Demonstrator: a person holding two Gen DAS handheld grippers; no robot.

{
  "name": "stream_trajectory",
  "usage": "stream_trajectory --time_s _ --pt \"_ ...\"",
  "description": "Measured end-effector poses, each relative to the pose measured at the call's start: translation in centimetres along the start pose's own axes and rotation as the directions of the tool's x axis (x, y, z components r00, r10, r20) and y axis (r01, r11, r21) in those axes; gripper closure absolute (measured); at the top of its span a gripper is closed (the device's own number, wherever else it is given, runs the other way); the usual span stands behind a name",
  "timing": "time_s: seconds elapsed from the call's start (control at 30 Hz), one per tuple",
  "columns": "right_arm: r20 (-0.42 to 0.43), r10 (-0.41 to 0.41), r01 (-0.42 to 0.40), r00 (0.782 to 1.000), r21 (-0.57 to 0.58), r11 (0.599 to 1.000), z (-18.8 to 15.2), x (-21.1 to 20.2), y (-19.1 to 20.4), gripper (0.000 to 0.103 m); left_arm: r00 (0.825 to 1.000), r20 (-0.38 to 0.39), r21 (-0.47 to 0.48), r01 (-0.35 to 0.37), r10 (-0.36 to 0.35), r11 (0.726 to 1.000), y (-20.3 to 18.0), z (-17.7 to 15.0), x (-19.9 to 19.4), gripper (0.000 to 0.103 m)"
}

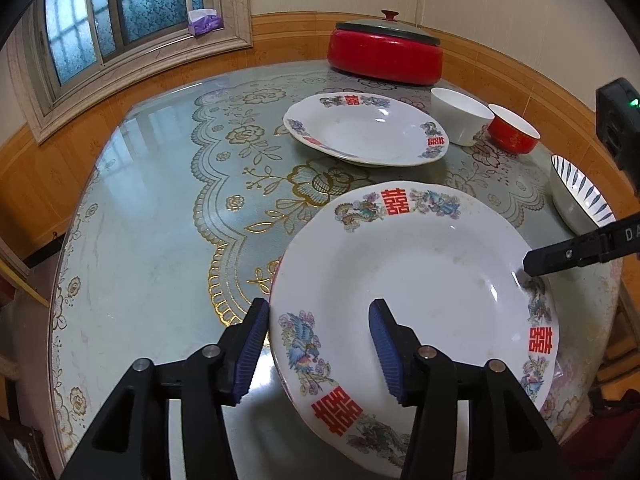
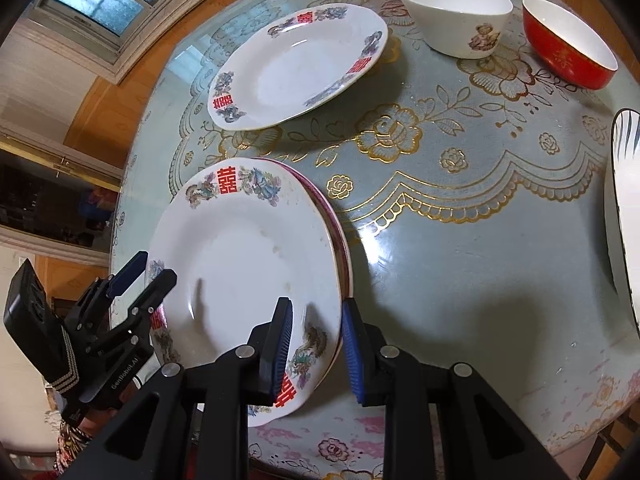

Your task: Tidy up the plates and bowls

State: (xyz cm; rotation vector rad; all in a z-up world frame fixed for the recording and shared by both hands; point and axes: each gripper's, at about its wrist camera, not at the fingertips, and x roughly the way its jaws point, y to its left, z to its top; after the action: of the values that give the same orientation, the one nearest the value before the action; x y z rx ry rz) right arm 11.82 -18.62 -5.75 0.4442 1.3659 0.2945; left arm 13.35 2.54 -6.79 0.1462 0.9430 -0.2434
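Observation:
A white plate with red characters and bird patterns [image 1: 420, 280] lies on a second plate with a red rim [image 2: 340, 232] near the table's front edge. My left gripper [image 1: 318, 344] is open, its fingers straddling the top plate's left rim. My right gripper [image 2: 316, 344] is open around the same plate's right rim; one of its fingers [image 1: 560, 258] shows in the left wrist view. The left gripper also shows in the right wrist view [image 2: 144, 276]. Another patterned plate [image 1: 366, 128] [image 2: 298, 68] lies further back.
A white bowl [image 1: 460, 114] [image 2: 456, 12] and a red bowl [image 1: 514, 132] [image 2: 568, 40] stand at the back right. A blue-striped bowl [image 1: 576, 196] [image 2: 624, 208] sits at the right edge. A red lidded pot [image 1: 384, 52] stands at the back. The round table [image 1: 152, 220] has a glass top.

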Motion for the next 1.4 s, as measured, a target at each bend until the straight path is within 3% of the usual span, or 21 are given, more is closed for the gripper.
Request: stream_trajectory --time_s 0.4,0.57,0.77,0.9,1.07,1.17,1.27,1.33,1.4 --pt "0.039 0.011 -0.012 0.999 0.013 1.0 0.3 -1.0 -0.1 0.077 0.999 -0.005 -0.007 0.035 -0.035 0.999 0.2 0.5 -0.2 0.044" --pt "0.065 0.02 -0.02 0.998 -0.004 1.0 0.9 -1.5 0.5 0.077 0.999 0.02 -0.015 0.04 -0.039 0.999 0.4 1.7 -0.8 0.021" --pt "0.09 0.018 -0.019 0.996 0.002 1.0 1.1 -1.5 0.6 0.077 0.997 0.032 -0.091 0.067 -0.065 0.994 1.8 3.5 -0.9 0.014" --pt "0.12 0.021 -0.023 0.993 0.015 1.0 1.5 -1.9 0.1 0.076 0.997 0.013 -0.198 0.073 -0.072 0.977 3.7 4.5 -0.4 0.012" --pt "0.191 0.022 -0.023 0.981 0.003 1.0 2.2 -2.5 -0.4 0.068 0.995 -0.008 -0.319 0.09 -0.098 0.944 5.8 5.6 0.7 0.012" --pt "0.239 -0.018 0.035 0.971 -0.065 0.997 2.7 -2.7 0.0 0.06 0.996 -0.03 -0.358 0.071 -0.088 0.931 6.6 7.1 1.7 0.01" --pt "0.228 -0.027 0.045 0.973 -0.075 0.996 3.6 -2.4 -0.3 0.054 0.995 -0.038 -0.377 0.072 -0.093 0.924 7.0 8.5 2.7 0.01" --pt "0.219 0.02 -0.013 0.976 -0.033 0.999 4.1 -2.2 -1.1 0.034 0.995 -0.038 -0.375 0.067 -0.088 0.925 7.0 9.3 3.1 0.009" --pt "0.215 0.025 -0.024 0.976 -0.008 1.0 4.6 -1.9 -1.6 0.023 0.997 -0.041 -0.359 0.052 -0.072 0.932 6.9 10.0 3.5 0.006"
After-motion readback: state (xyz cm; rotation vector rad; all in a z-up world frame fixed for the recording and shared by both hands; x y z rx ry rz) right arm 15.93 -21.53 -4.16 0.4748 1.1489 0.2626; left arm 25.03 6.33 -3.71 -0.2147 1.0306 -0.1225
